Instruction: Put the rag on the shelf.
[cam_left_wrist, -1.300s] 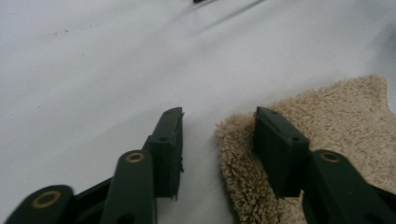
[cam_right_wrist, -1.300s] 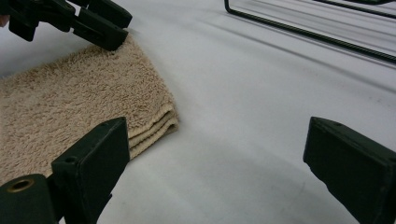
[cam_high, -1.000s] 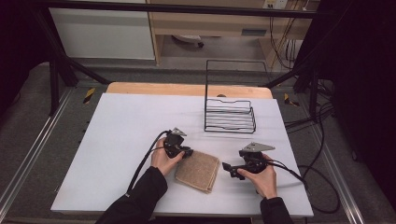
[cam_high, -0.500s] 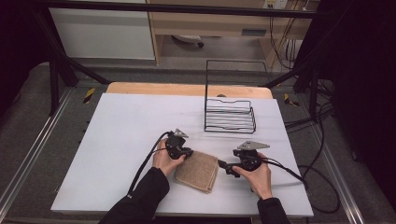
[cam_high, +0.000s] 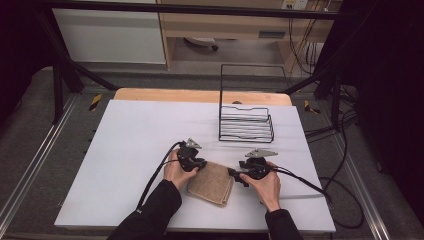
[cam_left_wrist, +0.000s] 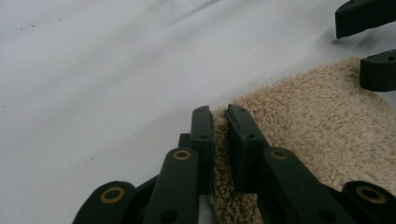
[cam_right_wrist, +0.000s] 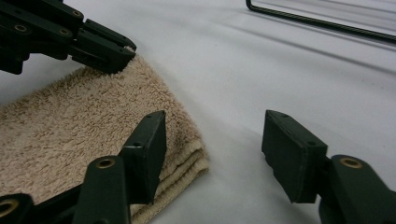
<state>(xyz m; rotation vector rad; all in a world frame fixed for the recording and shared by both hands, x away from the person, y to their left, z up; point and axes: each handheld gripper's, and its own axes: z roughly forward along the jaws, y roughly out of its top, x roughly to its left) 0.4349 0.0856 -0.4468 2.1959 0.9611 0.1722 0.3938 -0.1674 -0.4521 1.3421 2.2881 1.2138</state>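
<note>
Gripping a corner of the folded beige terry towel (cam_high: 212, 183) near the front edge of the white tabletop (cam_high: 130, 135), the left tool (cam_left_wrist: 219, 140) is clamped on its pile. The right tool (cam_right_wrist: 212, 154), jaws apart and just closing, straddles the opposite corner; it should seat both pads around all layers before pinching.

towel (cam_high: 212, 182) before wire rack (cam_high: 246, 123) on table (cam_high: 125, 140)

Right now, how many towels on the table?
1. A folded beige towel lies near the table's front edge, between the two hands. The left gripper is shut on one corner; the right gripper straddles the opposite corner, still unclamped. None seen elsewhere.
</note>
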